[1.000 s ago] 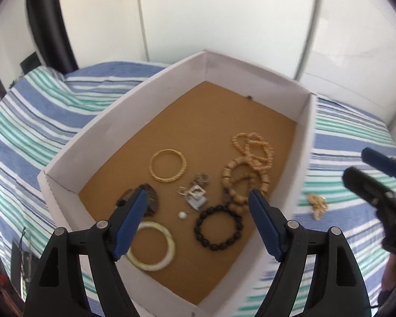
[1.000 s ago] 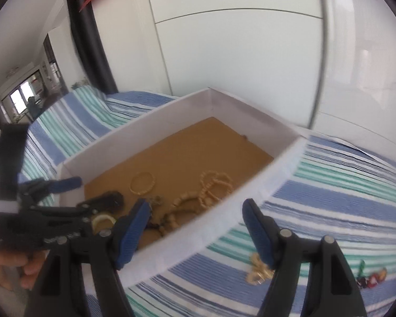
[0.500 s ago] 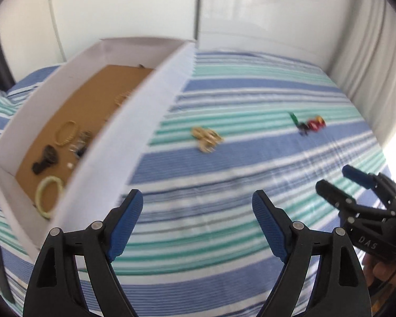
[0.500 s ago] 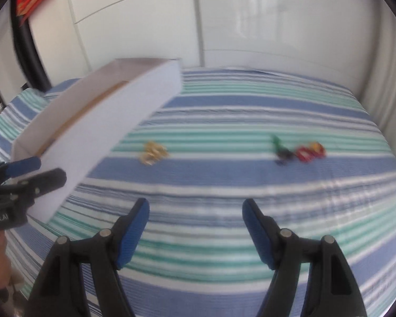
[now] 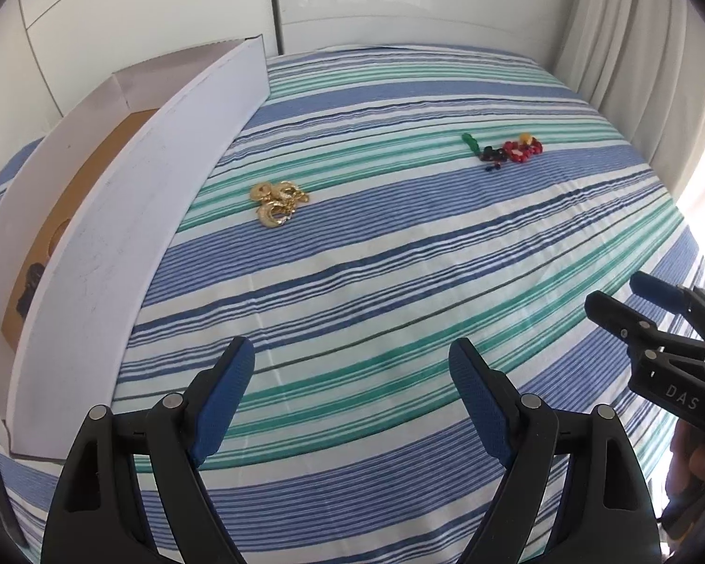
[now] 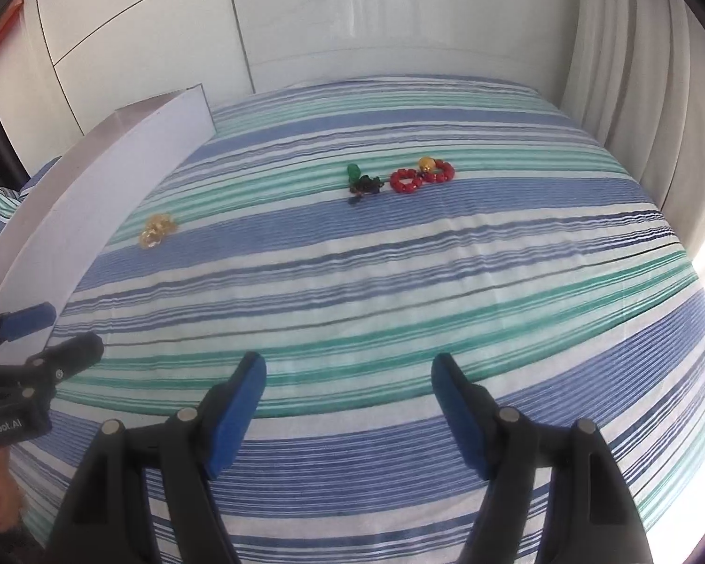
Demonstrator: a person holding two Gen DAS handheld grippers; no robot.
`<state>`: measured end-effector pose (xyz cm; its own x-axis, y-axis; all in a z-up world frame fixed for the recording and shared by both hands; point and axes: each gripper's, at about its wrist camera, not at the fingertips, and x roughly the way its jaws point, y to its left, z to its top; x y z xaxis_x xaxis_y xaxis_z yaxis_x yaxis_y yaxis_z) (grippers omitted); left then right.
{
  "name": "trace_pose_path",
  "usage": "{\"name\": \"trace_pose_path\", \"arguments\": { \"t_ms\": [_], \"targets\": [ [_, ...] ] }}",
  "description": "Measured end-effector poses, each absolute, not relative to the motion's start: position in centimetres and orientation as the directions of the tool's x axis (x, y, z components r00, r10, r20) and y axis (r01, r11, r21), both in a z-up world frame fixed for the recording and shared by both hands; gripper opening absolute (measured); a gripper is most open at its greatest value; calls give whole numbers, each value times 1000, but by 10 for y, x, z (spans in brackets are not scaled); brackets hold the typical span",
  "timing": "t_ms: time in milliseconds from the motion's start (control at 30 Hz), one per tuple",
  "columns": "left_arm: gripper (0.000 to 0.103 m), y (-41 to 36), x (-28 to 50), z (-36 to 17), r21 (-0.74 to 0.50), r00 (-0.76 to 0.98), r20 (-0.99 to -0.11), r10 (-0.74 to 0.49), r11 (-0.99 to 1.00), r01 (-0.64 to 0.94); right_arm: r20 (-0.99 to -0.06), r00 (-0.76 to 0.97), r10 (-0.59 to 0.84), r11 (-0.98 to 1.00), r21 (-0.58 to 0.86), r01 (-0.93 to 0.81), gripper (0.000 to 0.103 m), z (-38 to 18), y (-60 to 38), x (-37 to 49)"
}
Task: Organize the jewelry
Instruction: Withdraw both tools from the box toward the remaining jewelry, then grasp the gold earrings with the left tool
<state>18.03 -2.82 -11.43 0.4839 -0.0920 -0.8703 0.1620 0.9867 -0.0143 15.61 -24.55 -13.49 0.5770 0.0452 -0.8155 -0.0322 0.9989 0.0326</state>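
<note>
A heap of gold jewelry lies on the striped bedspread just right of the white box. Farther right sits a cluster of red beads with green and dark pieces. My left gripper hangs open over bare cloth, well short of both heaps, nothing between its blue pads. My right gripper is also open and empty over the cloth; the gold heap and the red bead rings lie far ahead of it. Each gripper shows at the edge of the other's view.
The white box has a brown floor holding dark jewelry, mostly hidden by its near wall. White wardrobe doors stand behind the bed and a pale curtain hangs at the right. The bedspread spreads wide around the heaps.
Both grippers swung right, from over the box and its bracelets to above the striped bedspread, and sank a little. The box now sits at the left edge of both views.
</note>
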Motion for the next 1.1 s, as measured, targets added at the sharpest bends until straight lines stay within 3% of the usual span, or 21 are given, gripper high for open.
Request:
{"name": "trace_pose_path", "arguments": {
  "t_ms": [1100],
  "targets": [
    [86, -9, 184, -121, 6, 478, -877, -49, 993, 114, -822, 565, 74, 997, 46, -65, 74, -138, -225, 154]
  ]
}}
